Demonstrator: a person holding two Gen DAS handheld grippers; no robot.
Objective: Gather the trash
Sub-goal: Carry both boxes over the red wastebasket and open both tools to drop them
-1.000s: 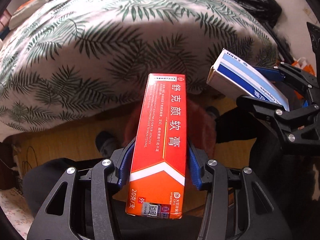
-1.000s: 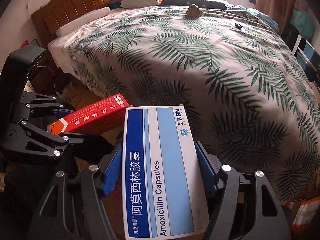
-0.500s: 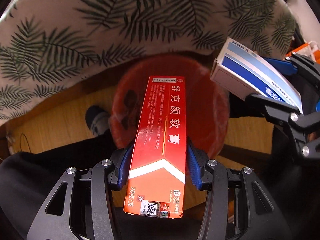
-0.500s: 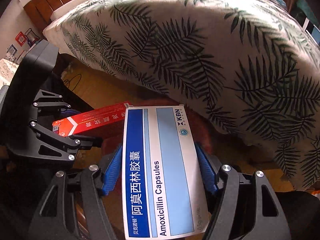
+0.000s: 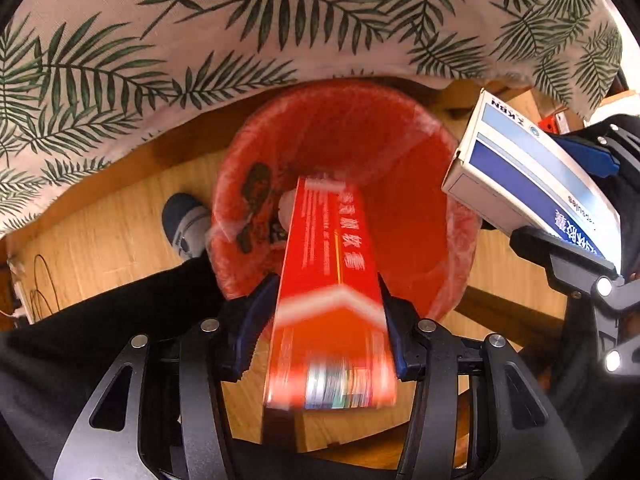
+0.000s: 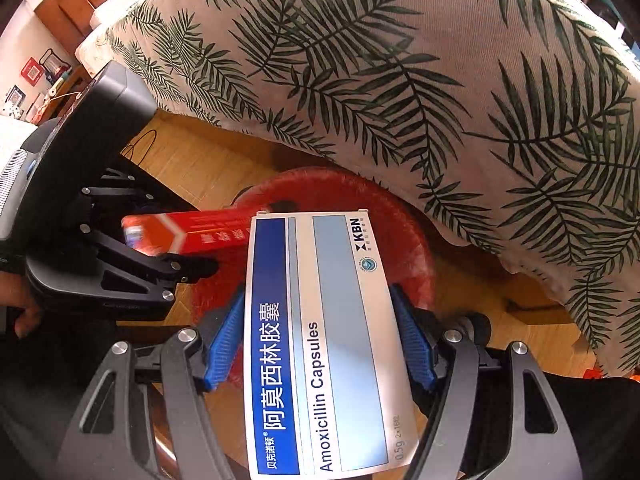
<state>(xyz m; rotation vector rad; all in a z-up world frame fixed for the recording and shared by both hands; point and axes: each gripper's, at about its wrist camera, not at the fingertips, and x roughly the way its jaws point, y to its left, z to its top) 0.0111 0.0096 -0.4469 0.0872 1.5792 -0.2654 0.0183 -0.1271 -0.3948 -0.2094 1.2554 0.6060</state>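
A red bin [image 5: 400, 152] with a red liner stands on the floor beside the bed, seen again in the right wrist view as the bin [image 6: 360, 188]. Straight above it, my left gripper [image 5: 326, 292] has a long red carton [image 5: 328, 264] between its blue pads; the carton is motion-blurred and slipping toward the bin while the fingers look sharp. The red carton [image 6: 192, 232] looks blurred from the right wrist too. My right gripper [image 6: 320, 308] is shut on a blue-and-white amoxicillin box [image 6: 320, 340], held over the bin's rim to the right of the red carton.
The leaf-print bedspread [image 5: 280, 20] overhangs the far side of the bin. Wooden floor [image 5: 100, 240] surrounds it. A person's socked foot [image 5: 184, 220] and dark trouser leg lie left of the bin. A thin cable [image 5: 40, 280] runs along the floor at far left.
Both grippers have come down toward the floor and tipped downward, so the red bin now fills the view. The red carton, sharp before, is now blurred and shifting between the left jaws.
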